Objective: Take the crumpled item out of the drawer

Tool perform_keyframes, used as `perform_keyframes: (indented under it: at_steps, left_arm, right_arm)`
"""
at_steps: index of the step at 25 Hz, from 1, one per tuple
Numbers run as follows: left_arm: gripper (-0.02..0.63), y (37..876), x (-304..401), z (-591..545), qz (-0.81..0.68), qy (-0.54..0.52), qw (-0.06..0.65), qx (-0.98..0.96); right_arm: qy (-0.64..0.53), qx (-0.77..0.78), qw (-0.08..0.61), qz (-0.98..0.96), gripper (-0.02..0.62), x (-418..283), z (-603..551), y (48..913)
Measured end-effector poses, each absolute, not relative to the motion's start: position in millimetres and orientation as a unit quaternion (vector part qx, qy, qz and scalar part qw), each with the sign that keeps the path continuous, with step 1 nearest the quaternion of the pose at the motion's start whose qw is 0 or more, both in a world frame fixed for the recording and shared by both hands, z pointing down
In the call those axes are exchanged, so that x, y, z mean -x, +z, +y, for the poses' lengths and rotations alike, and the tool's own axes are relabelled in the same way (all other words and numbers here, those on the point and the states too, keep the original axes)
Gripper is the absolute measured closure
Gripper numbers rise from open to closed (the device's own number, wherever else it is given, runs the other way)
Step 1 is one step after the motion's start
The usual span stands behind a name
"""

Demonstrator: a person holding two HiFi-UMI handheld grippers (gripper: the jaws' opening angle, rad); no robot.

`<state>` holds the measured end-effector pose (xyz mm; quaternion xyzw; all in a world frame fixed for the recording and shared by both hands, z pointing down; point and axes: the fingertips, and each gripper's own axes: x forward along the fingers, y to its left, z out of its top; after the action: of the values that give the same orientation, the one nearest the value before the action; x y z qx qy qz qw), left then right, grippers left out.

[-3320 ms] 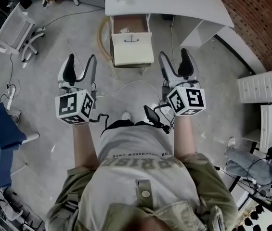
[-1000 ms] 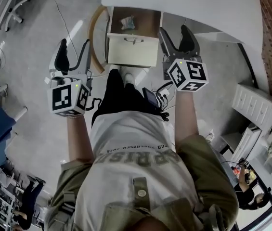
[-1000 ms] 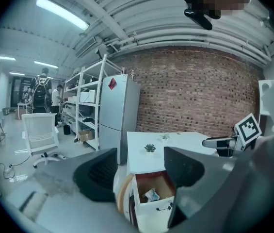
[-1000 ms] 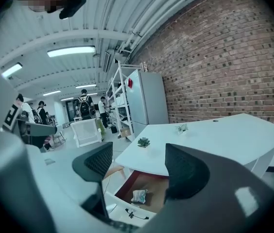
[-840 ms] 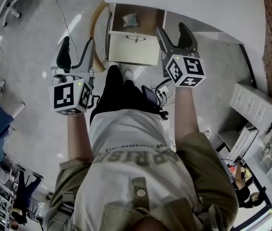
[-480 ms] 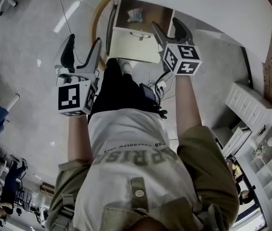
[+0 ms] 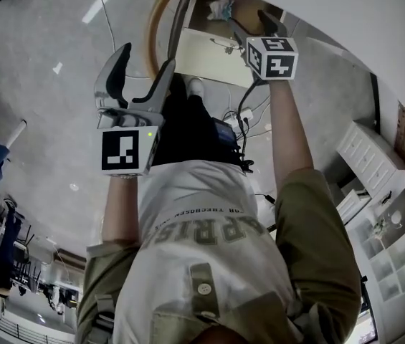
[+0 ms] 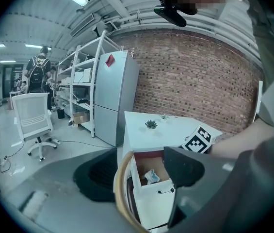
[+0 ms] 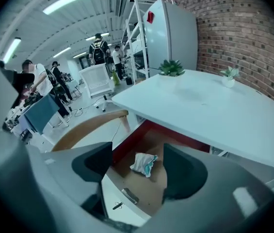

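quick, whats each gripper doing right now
Left gripper: open, holding nothing.
Right gripper: open, holding nothing; aimed at the crumpled item in the drawer, not touching it.

From the head camera, the white tabletop (image 7: 345,20) covers the rear of the open white drawer (image 7: 213,54), and the crumpled white-and-teal item (image 7: 221,8) inside is too small to identify. The right tool (image 7: 254,29) has its jaws largely hidden behind its marker cube (image 7: 272,56).
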<state>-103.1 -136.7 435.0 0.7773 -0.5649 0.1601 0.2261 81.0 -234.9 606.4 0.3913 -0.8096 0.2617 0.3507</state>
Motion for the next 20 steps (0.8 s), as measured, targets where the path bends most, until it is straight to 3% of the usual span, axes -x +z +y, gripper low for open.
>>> perform_keyframes:
  at_steps: [20]
  left_arm:
    - [0.291,464,111,-146,-0.570,0.165,0.238,-0.769]
  right_arm:
    - [0.294,-0.299,0.498,-0.759,0.255,-55,-247,725]
